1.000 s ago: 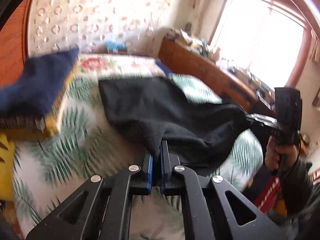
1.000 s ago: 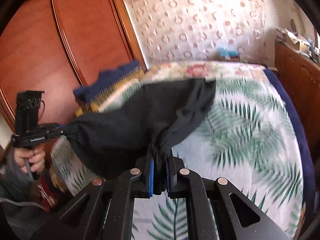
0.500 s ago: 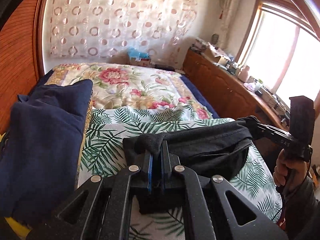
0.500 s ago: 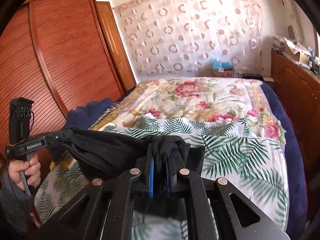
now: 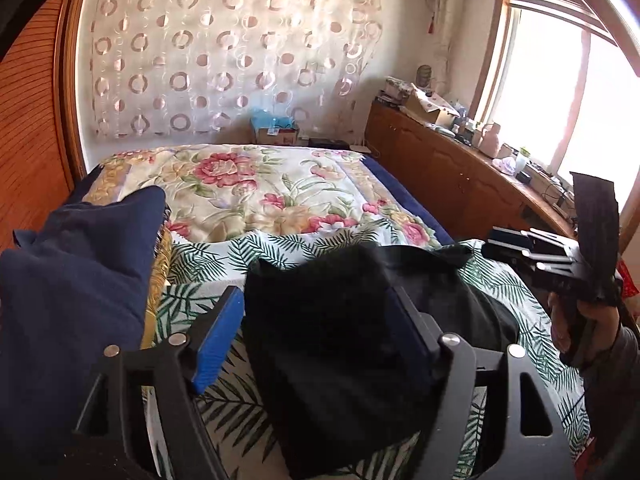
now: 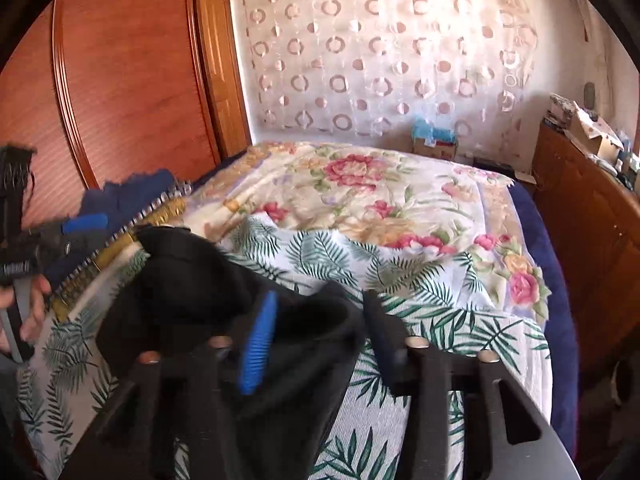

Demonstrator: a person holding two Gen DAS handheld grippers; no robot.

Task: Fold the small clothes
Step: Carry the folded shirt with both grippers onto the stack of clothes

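Cloth, a small black garment (image 5: 348, 320), is lying bunched on the palm-print sheet (image 5: 500, 280) of the bed (image 5: 248, 184), right under and between both sets of jaws. The left gripper (image 5: 320, 344) is opening its jaws: the blue pads (image 5: 216, 344) are standing wide, and the garment's near corner is sitting loose in the gap, no longer pinched. The right gripper (image 6: 320, 344) is opening as well, its jaws parting with a fold of the black fabric slumping between them, blurred but not pressed from either side. Judging from both views, the garment's long axis is running across from one gripper to the other, so each pair of jaws is sitting at one end of it, neither hand nearer than the other. The next fold probably depends on that line: each gripper would be re-gripping its own end and carrying it along or across the axis. A navy pile (image 5: 80, 280) is resting just beside the left jaws on their outer side, close enough to snag during a sweep. The far floral half of the bed is lying well beyond the jaws.
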